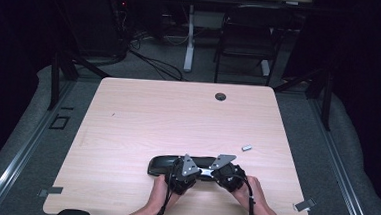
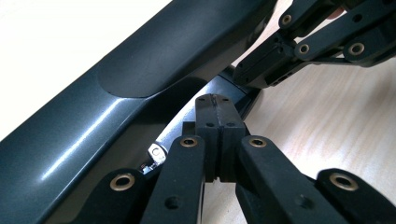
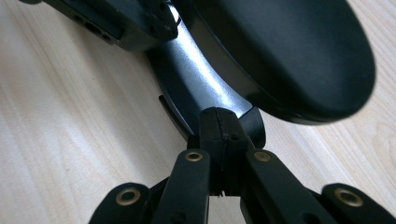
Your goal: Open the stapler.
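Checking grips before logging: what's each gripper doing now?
Left gripper: shut, tips at the black case.
Right gripper: shut, tips at the case.

Small grey table item (image 1: 246, 147) unidentifiable.

Black armrest-like pad (image 1: 167, 164), long, curved, glossy.
Lay flat along the table's near edge, silver underside strip (image 3: 205, 88) showing at one end.

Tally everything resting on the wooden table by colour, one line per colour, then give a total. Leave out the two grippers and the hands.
Black: 1, the long armrest-like part with a padded top, at the near edge between the left gripper and right gripper.
Silver: 1, the small metal piece lying right of centre.
Total: 2
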{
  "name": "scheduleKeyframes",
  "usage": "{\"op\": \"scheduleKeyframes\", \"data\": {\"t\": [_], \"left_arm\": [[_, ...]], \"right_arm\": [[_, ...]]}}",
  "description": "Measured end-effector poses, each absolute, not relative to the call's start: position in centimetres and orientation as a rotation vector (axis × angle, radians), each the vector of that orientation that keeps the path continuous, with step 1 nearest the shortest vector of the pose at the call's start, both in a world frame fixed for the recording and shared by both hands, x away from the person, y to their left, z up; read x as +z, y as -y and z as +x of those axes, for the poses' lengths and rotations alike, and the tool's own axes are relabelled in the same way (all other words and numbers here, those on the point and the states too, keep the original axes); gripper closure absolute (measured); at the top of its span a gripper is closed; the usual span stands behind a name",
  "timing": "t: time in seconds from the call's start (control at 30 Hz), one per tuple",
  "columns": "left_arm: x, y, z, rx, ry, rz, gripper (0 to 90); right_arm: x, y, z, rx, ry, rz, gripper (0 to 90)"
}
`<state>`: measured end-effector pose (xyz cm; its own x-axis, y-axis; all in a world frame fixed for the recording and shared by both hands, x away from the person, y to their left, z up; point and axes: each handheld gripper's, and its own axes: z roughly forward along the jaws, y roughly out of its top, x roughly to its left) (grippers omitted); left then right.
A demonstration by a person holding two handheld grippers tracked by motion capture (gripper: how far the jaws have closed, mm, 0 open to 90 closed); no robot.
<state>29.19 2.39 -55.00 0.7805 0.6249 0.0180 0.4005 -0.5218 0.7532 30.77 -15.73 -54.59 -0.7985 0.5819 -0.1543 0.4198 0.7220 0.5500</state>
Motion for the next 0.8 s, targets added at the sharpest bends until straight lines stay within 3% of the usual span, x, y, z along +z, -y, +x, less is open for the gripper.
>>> {"op": "scheduleKeyframes", "data": {"t": [0.8], "left_arm": [[-56.5, -1.4, 29.5, 0.441, -0.786, 2.111, 90.0]], "right_arm": [[-55.2, 15.8, 31.0, 0.773, -2.592, 0.826, 90.0]]}}
